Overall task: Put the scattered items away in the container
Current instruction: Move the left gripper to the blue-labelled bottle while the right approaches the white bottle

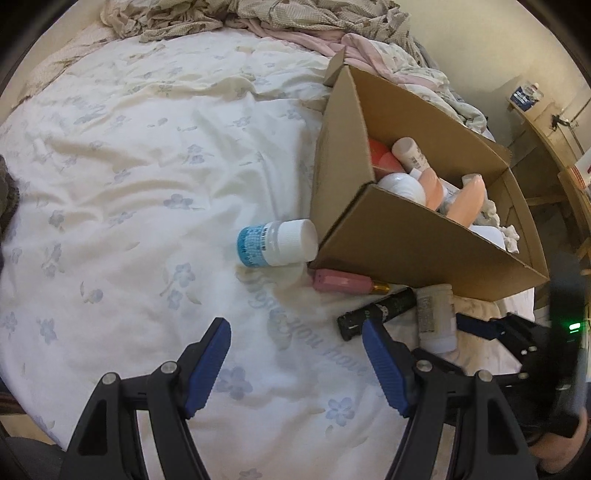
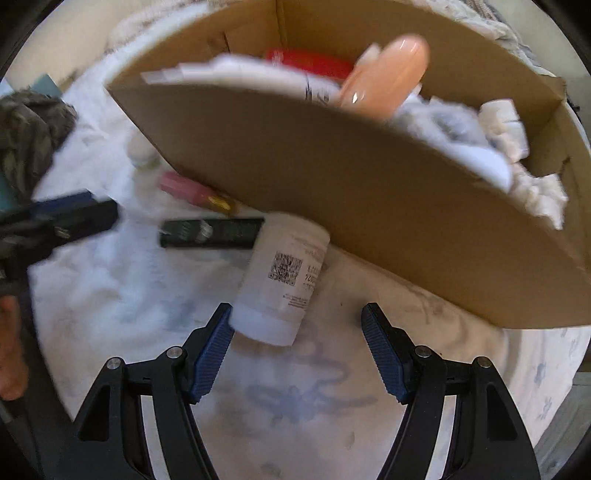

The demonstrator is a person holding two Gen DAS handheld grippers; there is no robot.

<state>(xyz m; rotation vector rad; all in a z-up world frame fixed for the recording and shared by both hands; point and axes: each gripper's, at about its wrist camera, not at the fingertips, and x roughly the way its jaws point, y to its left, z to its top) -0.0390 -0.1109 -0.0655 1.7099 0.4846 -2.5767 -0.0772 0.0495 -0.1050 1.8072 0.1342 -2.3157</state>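
A cardboard box [image 1: 413, 243] on the bed holds several bottles and tissues; it also fills the right wrist view [image 2: 369, 192]. Beside it lie a white bottle with a blue label [image 1: 277, 243], a pink tube [image 1: 343, 282], a black tube [image 1: 380, 310] and a white QR-labelled bottle [image 1: 436, 317]. My left gripper [image 1: 297, 347] is open and empty above the sheet, short of the blue-label bottle. My right gripper [image 2: 299, 332] is open, with the QR bottle [image 2: 282, 280] lying between its fingertips, near the left one. The pink tube [image 2: 192, 190] and black tube [image 2: 210, 234] lie beyond.
The bed has a white floral sheet [image 1: 129, 184] with rumpled bedding [image 1: 258, 18] at the far end. A wooden shelf [image 1: 554, 147] stands right of the bed. A dark cloth [image 2: 29, 129] lies at the left in the right wrist view.
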